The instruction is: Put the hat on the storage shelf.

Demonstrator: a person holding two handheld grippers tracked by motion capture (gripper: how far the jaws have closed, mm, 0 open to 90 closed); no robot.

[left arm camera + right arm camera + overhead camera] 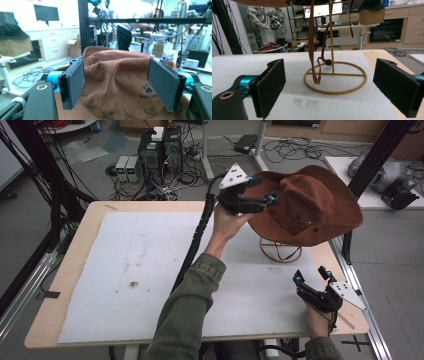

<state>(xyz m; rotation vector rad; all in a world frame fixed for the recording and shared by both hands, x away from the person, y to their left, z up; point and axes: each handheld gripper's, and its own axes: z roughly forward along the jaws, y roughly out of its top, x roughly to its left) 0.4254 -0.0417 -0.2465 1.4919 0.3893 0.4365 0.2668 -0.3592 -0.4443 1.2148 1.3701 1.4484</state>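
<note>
Nearest us, our right gripper (311, 276) rests low at the table's (75, 250) near right corner, jaws spread wide with nothing between them, looking at the gold wire stand (335, 81) and the chin strap (312, 45) dangling inside its ring. Further out, our left gripper (260, 195) is raised beside the brown hat (310, 205), which sits on top of that stand. Its jaws stand parted, and in the left gripper view the pads (76, 80) flank the crown without pressing it (so the hat is released, not grasped). To finish the placing well, we judge we should draw the left gripper straight back off the brim without snagging the cloth, check that the hat sits level, and keep the right gripper clear of the strap.
</note>
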